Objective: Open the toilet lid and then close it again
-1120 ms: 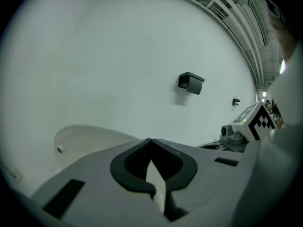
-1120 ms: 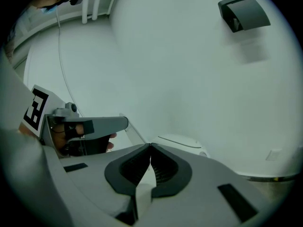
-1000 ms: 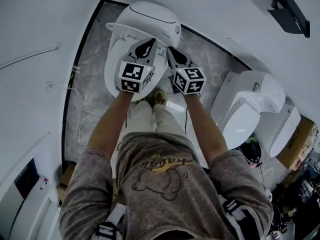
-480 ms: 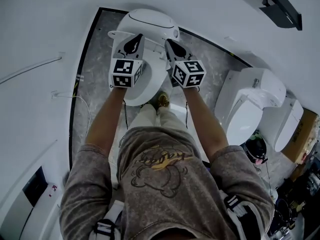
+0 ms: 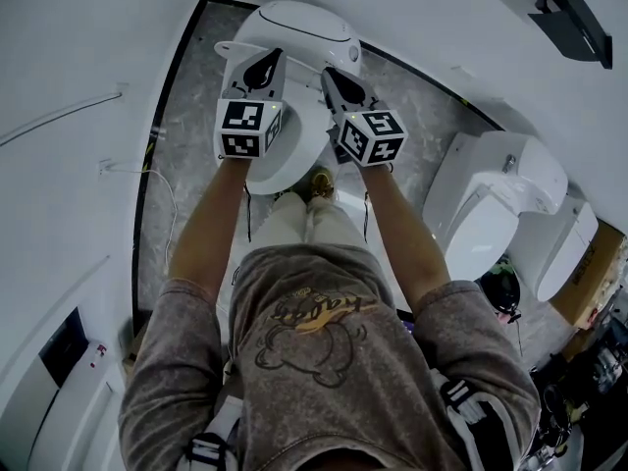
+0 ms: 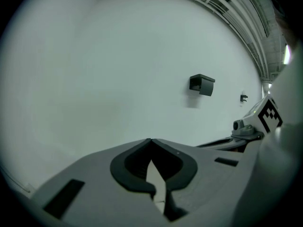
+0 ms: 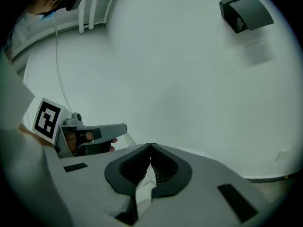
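Standing over the white oval toilet lid, I hold my left gripper and right gripper side by side above its rear half, just in front of the rounded white tank. Each gripper's own view shows its jaws pressed together at the tips, with a white sliver in the gap behind them. The toilet sits on a grey marbled floor strip against the bare white wall

Grey speckled shirt with a bear picture; pale trousers at 12 o'clock from it; left gripper and right gripper grey, each with a white cube of black squares.
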